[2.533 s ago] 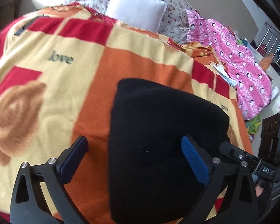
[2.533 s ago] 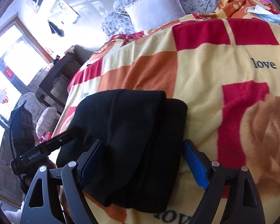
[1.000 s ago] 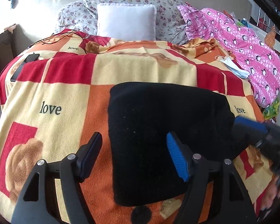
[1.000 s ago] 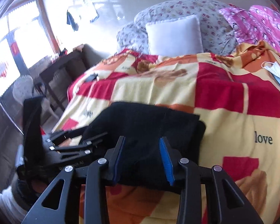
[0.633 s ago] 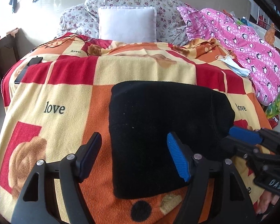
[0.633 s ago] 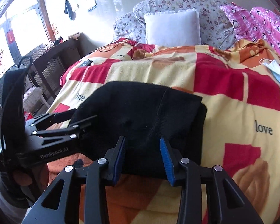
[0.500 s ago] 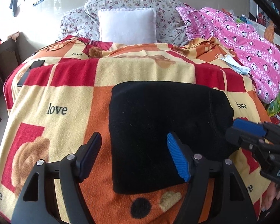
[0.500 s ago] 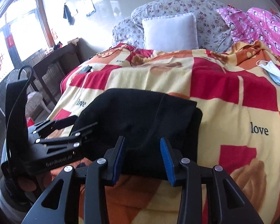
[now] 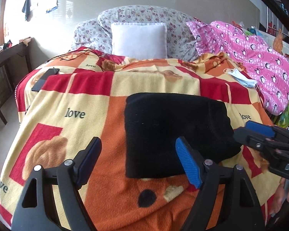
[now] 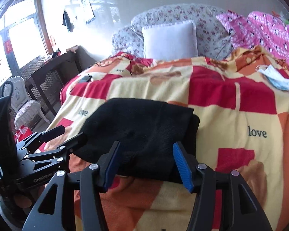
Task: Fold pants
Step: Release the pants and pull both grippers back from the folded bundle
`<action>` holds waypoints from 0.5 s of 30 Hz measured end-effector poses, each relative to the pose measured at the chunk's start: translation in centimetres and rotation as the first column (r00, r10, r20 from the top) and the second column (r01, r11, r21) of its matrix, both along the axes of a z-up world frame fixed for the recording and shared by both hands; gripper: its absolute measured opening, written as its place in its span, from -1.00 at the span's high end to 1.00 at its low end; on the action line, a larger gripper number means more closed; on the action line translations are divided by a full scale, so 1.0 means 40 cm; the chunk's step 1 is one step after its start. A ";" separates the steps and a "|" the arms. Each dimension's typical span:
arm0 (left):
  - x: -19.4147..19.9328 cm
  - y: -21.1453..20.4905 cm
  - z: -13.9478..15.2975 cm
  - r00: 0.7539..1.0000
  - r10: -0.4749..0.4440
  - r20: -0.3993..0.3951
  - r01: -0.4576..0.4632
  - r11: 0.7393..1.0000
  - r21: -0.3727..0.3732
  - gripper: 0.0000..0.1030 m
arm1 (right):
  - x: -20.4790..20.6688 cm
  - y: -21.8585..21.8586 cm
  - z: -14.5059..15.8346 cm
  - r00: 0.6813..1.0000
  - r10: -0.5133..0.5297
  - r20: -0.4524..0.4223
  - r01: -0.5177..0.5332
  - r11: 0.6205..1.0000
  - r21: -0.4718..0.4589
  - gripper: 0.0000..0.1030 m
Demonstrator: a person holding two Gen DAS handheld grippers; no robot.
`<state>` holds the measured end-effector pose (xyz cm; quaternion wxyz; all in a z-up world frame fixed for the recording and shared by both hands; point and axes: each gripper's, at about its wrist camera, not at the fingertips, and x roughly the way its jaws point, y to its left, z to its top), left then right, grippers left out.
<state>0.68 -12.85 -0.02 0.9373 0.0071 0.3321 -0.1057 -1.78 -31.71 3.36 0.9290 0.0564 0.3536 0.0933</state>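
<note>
Pants [image 9: 173, 132], black and folded into a thick rectangle, lie flat on the checked red, orange and cream blanket [image 9: 98, 105], in the middle of both views. In your left wrist view the bundle fills the centre and right of centre, its near edge just above the tips of your left gripper [image 9: 137, 160]. That gripper's jaws stand wide apart and have just been opening; nothing is between them but blanket and the near left corner of the cloth, and neither pad presses on it. Your right gripper [image 10: 145, 161] sits low in the centre of its own view, its jaws also parted and just opening wider. The near edge of the pants shows between the blue pads [image 10: 180, 163], yet they do not squeeze it. Each gripper also appears in the other's view: the right one at the right edge of the left view, beside the bundle's right end; the left one at the lower left of the right view, near the bundle's left end. A white pillow [image 9: 138, 39] leans against floral cushions [image 9: 175, 32] at the top centre. A face mask [image 9: 240, 78] lies on the blanket at the upper right, next to a pink penguin-print quilt [image 9: 256, 57]. A dark phone [image 9: 45, 79] rests at the blanket's upper left.
</note>
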 end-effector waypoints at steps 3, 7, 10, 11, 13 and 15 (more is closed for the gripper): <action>-0.016 0.016 0.006 1.000 0.020 0.006 -0.020 1.000 -0.010 -0.54 | -0.032 0.008 0.023 0.999 -0.005 0.036 0.005 1.000 -0.007 -0.29; -0.038 0.028 0.014 0.999 0.038 0.028 -0.038 0.999 -0.009 -0.54 | -0.065 0.027 0.043 0.997 0.002 0.072 -0.001 1.000 -0.019 -0.38; -0.057 0.037 0.022 0.998 0.049 0.049 -0.048 0.999 -0.004 -0.54 | -0.085 0.036 0.053 0.996 -0.003 0.088 0.005 1.000 -0.024 -0.54; -0.064 0.040 0.025 0.997 0.053 0.056 -0.053 0.999 -0.001 -0.54 | -0.093 0.037 0.057 0.995 -0.008 0.098 0.011 1.000 -0.028 -0.57; -0.073 0.042 0.029 0.996 0.060 0.070 -0.061 0.998 0.004 -0.54 | -0.107 0.039 0.062 0.994 -0.022 0.110 0.026 0.999 -0.034 -0.61; -0.083 0.042 0.031 0.995 0.064 0.081 -0.065 0.998 0.013 -0.54 | -0.116 0.039 0.062 0.993 -0.031 0.110 0.035 0.999 -0.037 -0.64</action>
